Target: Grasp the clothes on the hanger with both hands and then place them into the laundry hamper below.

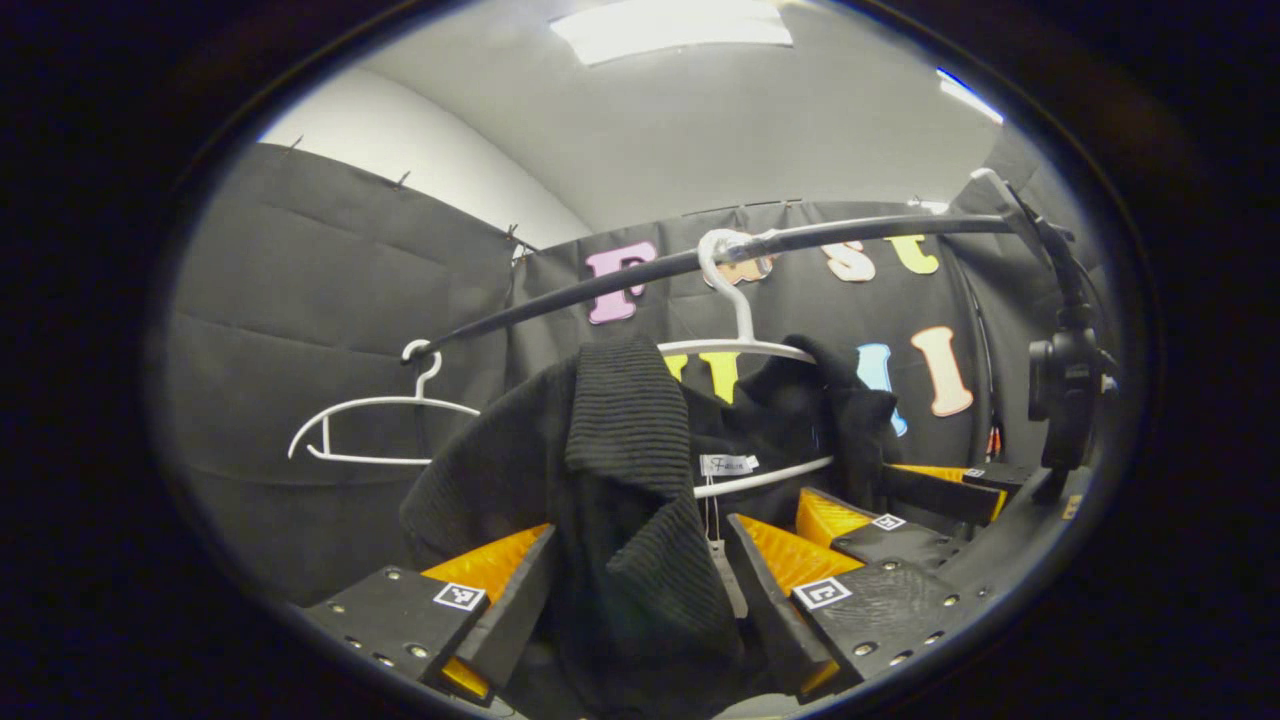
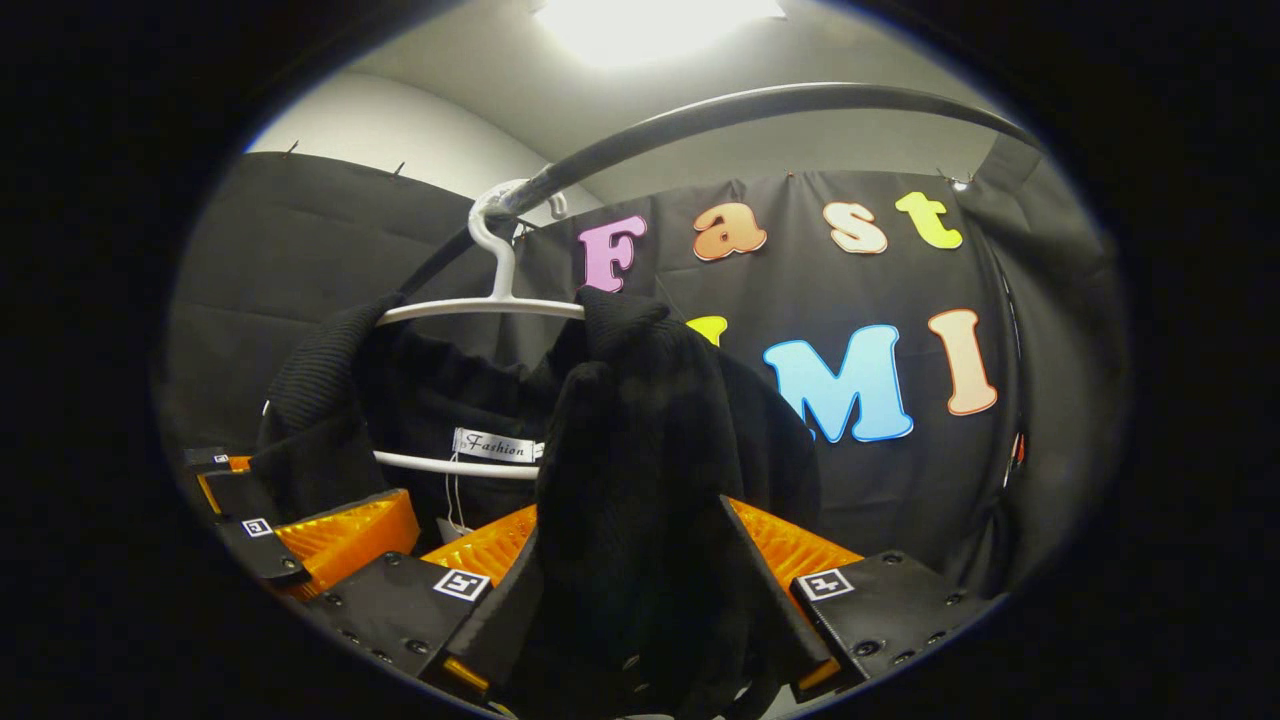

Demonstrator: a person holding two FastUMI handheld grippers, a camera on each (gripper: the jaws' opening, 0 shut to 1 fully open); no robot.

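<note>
Hanging from a white hanger (image 1: 745, 345) on the rail (image 1: 620, 280), the black knit garment (image 1: 640, 470) looks soft and limp. Your left claw (image 1: 640, 580) and right claw (image 2: 635, 590) each pinch one shoulder fold; expect sagging.

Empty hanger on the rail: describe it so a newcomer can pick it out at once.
Follow the dark rail across the booth down to its lower end in the left gripper view. The white hanger hooked there is bare, while the other hanger, farther up the rail, carries the black garment.
</note>
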